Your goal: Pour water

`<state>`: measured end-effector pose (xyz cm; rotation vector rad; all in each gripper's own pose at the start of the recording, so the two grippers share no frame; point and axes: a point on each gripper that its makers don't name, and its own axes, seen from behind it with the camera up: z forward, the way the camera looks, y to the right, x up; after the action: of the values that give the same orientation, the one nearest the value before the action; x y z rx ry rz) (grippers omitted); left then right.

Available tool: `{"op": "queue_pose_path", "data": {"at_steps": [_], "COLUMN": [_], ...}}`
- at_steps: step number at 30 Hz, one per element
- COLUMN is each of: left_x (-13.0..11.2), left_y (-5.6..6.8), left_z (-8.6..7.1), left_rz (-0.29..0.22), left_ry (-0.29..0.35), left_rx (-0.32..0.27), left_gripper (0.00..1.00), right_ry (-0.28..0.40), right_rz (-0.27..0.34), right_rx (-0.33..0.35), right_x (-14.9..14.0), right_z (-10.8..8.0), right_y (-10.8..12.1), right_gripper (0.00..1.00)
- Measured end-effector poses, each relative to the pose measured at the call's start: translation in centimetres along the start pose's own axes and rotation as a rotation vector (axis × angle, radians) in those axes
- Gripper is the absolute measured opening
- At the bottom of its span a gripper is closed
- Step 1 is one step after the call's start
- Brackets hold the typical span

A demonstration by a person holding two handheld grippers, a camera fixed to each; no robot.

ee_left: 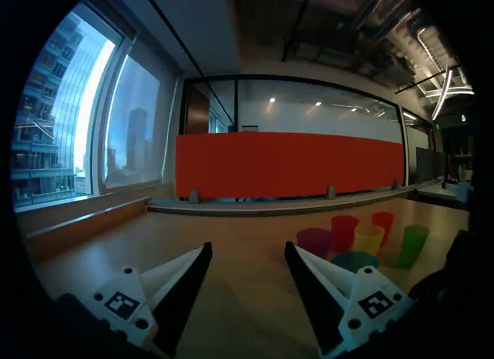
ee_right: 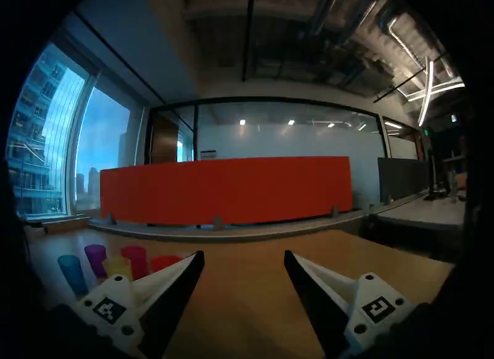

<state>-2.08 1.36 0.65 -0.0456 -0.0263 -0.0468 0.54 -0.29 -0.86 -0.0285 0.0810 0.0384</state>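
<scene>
Several coloured plastic cups stand grouped on the wooden table. In the left gripper view they sit to the right: a purple cup, a red cup, a yellow cup, an orange-red cup, a green cup and a teal cup nearest. My left gripper is open, empty, left of the cups. In the right gripper view the cups are at the lower left: blue, purple, yellow, red. My right gripper is open and empty.
A long orange-red divider panel stands along the table's far edge, with glass walls behind it. Large windows line the left side. Another desk sits to the right. Bare wooden tabletop stretches ahead of the right gripper.
</scene>
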Motion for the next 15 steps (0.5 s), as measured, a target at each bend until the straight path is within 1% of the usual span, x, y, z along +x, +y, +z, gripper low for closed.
{"op": "queue_pose_path", "data": {"at_steps": [8,15], "left_x": [0.0,0.0], "left_y": [-0.1,0.0], "left_z": [0.1,0.0], "left_rz": [0.000,0.000], "left_ry": [0.000,0.000], "left_rx": [0.000,0.000], "left_gripper": [0.87,0.87], "right_ry": [-0.020,-0.047], "right_rz": [0.001,-0.021], "right_rx": [-0.004,-0.007], "right_x": [-0.9,-2.0], "right_z": [0.1,0.6], "right_y": [0.2,0.2], "right_gripper": [1.00,1.00]}}
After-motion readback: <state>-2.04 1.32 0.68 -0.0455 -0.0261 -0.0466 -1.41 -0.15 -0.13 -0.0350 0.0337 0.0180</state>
